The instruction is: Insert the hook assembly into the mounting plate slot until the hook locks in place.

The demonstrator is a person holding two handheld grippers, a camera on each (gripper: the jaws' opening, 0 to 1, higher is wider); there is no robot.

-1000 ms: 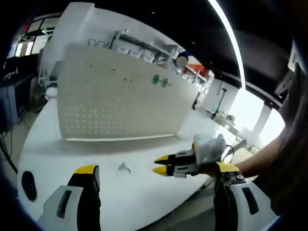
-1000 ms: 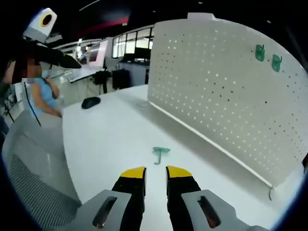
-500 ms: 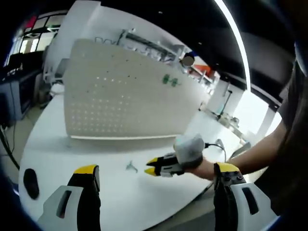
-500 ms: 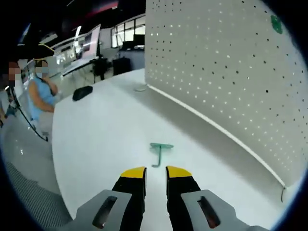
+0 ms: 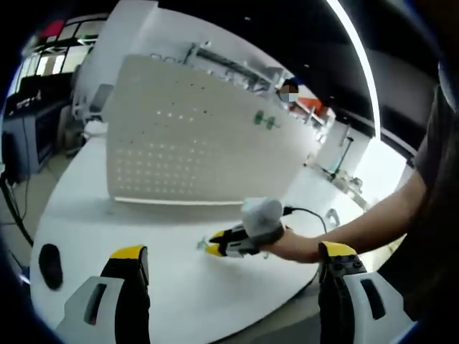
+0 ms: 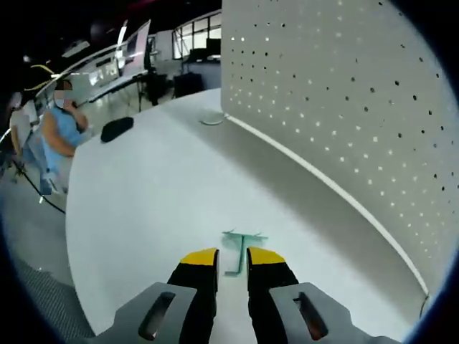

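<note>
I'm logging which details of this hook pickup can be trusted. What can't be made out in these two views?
- Right gripper view: the lower end of the green hook is hidden between the right gripper tips; contact unclear.
- Left gripper view: the same hook is tiny and blurred.
- Left gripper view: the two green hooks on the pegboard are too small to see seating.

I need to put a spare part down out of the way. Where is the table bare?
The white table is bare between the black mouse and the small green hook, and along the front of the white pegboard. It is crowded around the hook, where the right gripper closes in.
</note>
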